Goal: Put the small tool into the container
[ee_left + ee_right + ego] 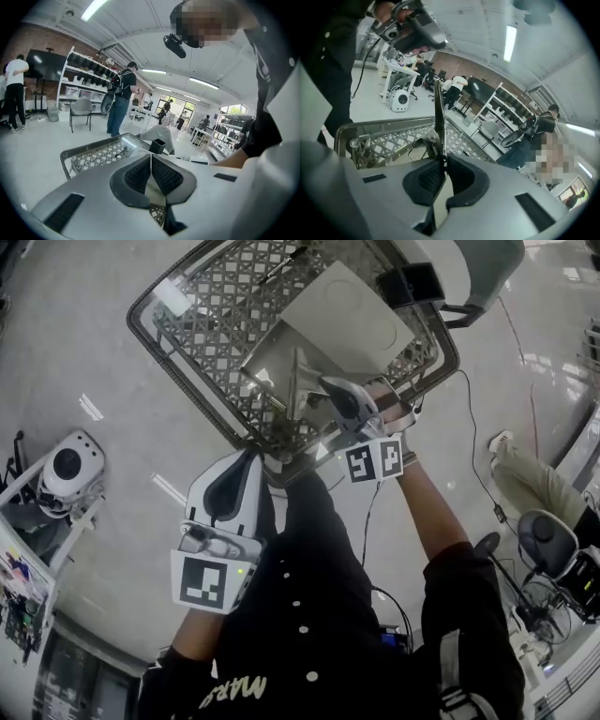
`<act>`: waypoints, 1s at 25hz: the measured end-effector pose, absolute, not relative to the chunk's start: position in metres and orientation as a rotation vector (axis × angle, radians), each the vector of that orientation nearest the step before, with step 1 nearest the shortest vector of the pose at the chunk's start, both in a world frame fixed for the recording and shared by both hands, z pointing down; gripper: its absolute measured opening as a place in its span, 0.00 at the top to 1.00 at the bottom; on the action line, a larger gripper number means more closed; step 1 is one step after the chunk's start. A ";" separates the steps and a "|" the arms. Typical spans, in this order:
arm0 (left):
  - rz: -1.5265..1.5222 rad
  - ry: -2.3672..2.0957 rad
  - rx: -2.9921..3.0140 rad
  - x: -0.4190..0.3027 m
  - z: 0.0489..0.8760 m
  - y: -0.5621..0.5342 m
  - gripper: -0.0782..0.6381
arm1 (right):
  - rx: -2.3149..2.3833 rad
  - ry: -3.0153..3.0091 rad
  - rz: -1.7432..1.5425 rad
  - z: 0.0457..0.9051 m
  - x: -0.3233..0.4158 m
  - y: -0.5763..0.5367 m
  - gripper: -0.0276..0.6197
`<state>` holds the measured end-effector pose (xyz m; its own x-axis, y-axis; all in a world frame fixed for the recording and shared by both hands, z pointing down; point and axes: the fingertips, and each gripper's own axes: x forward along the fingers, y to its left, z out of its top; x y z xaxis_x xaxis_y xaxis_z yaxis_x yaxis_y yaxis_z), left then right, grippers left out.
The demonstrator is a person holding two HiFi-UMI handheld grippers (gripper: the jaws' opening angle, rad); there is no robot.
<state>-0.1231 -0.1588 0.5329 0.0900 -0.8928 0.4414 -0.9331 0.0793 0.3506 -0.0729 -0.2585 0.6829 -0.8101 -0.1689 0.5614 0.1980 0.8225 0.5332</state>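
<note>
A: Right hand-held gripper [443,161]: what sits between its jaws?

B: A thin dark tool [439,112]. The jaws are pinched on its lower end, and the rest stands up from the jaw tips, nearly straight.

A: Position of the tool?

B: Over the near part of the wire basket [225,296]. In the right gripper view the mesh lies behind and below it. The tool is held in the air and is not resting in the basket.

A: Left hand-held gripper [151,165]?

B: Its jaws are pressed together, pad against pad, with nothing between them. Seen from overhead, it hangs at the basket's near edge, on the person's side, a little apart from the right one.

A: Contents of the basket?

B: A metal tray [277,357] lies just beside the right hand-held gripper. A white board [347,315] is next to it on the far side, touching or overlapping; I cannot tell which. A black box [410,284] stands at the far right corner. A slim dark pen-like thing [281,266] lies on bare mesh at the far end.

A: Surroundings?

B: A white round-headed machine [67,465] stands on the pale floor to the left, well apart from the basket. A shoe [502,442] and a trouser leg show at the right. In the gripper views, people stand near shelving in the distance.
</note>
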 end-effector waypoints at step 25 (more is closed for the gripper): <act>0.067 -1.673 1.696 -0.088 0.606 -0.147 0.85 | -0.625 -1.855 -1.930 0.769 -0.072 -0.256 0.93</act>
<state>-0.0877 -0.1471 0.6060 0.1477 -0.8429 0.5174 -0.8816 0.1250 0.4552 -0.0718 -0.2565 0.7693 -0.8244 0.0269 0.5654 0.5639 -0.0475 0.8245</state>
